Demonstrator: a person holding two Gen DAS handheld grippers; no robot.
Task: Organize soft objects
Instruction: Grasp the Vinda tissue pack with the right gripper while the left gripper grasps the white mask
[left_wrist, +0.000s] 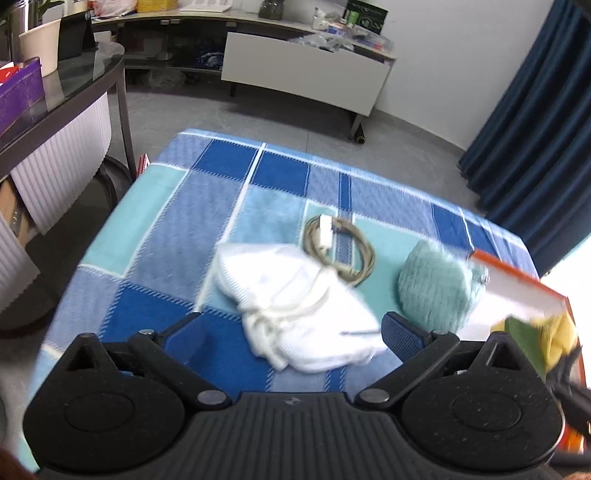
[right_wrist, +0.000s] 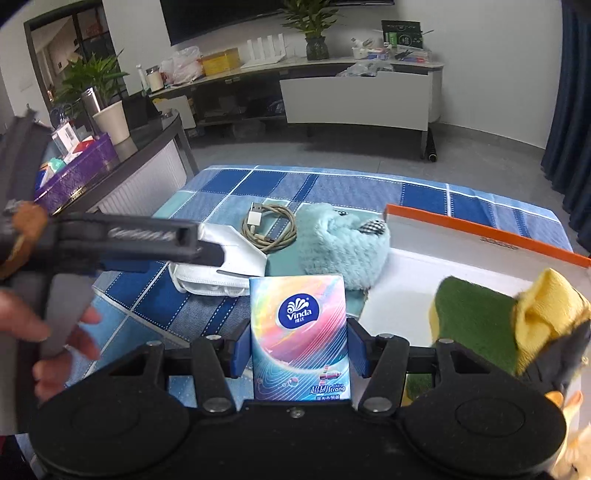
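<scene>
a living room with a tv bench behind; up front, a table under a blue checked cloth (left_wrist: 229, 192). the right tongs (right_wrist: 298, 347) are closed on a tissue pack (right_wrist: 298, 332), held upright, long axis vertical, logo facing the camera. it looks light and squashy, best pinched across its narrow sides. the left tongs (left_wrist: 295, 332) hang wide open and empty over a white mask (left_wrist: 295, 295), limp and light. beyond lie a coiled cable (left_wrist: 340, 247) and a teal plush (left_wrist: 436, 284), beside the orange-rimmed box (right_wrist: 480, 229).
</scene>
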